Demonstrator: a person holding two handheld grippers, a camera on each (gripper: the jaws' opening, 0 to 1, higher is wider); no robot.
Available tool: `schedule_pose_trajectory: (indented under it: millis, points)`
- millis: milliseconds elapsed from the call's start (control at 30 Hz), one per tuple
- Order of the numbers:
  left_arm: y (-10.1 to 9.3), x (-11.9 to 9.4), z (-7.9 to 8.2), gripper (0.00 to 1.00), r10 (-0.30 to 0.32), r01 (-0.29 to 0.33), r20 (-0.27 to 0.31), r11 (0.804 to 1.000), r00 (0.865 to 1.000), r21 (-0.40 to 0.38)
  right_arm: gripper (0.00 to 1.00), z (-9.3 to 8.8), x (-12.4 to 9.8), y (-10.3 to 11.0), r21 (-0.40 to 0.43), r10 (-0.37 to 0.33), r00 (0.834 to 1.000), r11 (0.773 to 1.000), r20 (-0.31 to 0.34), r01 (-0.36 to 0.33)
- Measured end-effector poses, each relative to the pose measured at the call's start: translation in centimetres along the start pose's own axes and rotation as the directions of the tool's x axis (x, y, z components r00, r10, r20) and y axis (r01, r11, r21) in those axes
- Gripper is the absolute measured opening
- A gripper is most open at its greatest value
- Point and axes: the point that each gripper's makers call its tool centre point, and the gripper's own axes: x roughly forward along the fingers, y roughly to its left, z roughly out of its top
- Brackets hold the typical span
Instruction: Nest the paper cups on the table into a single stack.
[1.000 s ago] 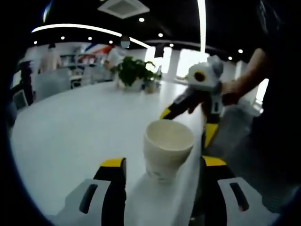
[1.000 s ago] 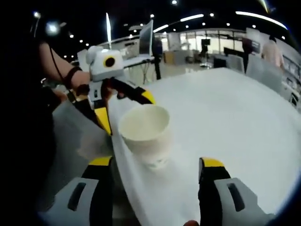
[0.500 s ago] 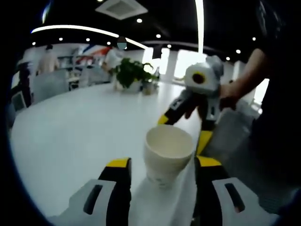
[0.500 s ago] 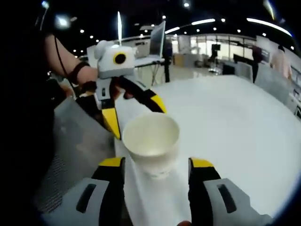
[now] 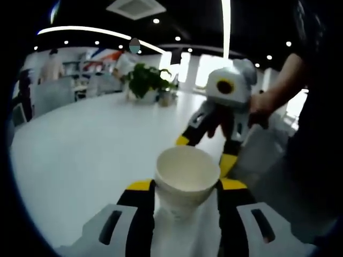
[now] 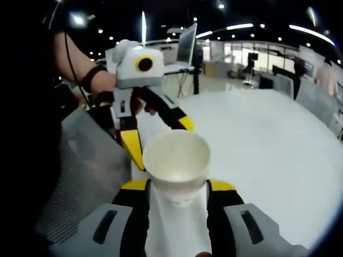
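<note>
One white paper cup (image 5: 185, 179) stands upright near the edge of the white table (image 5: 80, 144). In the left gripper view my left gripper (image 5: 186, 186) has its yellow-tipped jaws pressed against the cup's two sides. From beyond the cup my right gripper (image 5: 205, 151), held by a hand, reaches around the far side. In the right gripper view the same cup (image 6: 177, 160) sits between the jaws of my right gripper (image 6: 178, 185), which touch its walls. The left gripper (image 6: 158, 138) faces it, with one jaw beside the cup and one behind it.
A potted plant (image 5: 144, 80) stands at the far end of the table. The person's forearm (image 5: 278, 85) and dark clothing are on the right. The table (image 6: 268, 144) stretches wide to the right; a grey mesh surface (image 6: 80, 171) lies off its left edge.
Both grippers have moved in on the cup and their jaws have narrowed from well apart to touching its sides. The cup now looks larger and closer in both views.
</note>
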Motion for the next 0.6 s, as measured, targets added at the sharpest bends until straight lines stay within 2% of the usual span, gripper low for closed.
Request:
schedule_pose_trajectory:
  millis: [300,600]
  points:
    - [0.2,0.2,0.4,0.43,-0.003,0.003,0.008,1.0,1.0,0.0,0.38,0.1,-0.3,-0.4,0.01,-0.011,1.0,1.0,0.014,0.01]
    - [1.6,0.3,2.1,0.43,-0.005,0.004,0.016,0.999,1.0,0.038,0.38,1.4,-0.8,-2.1,-0.004,-0.026,0.999,1.0,0.039,0.026]
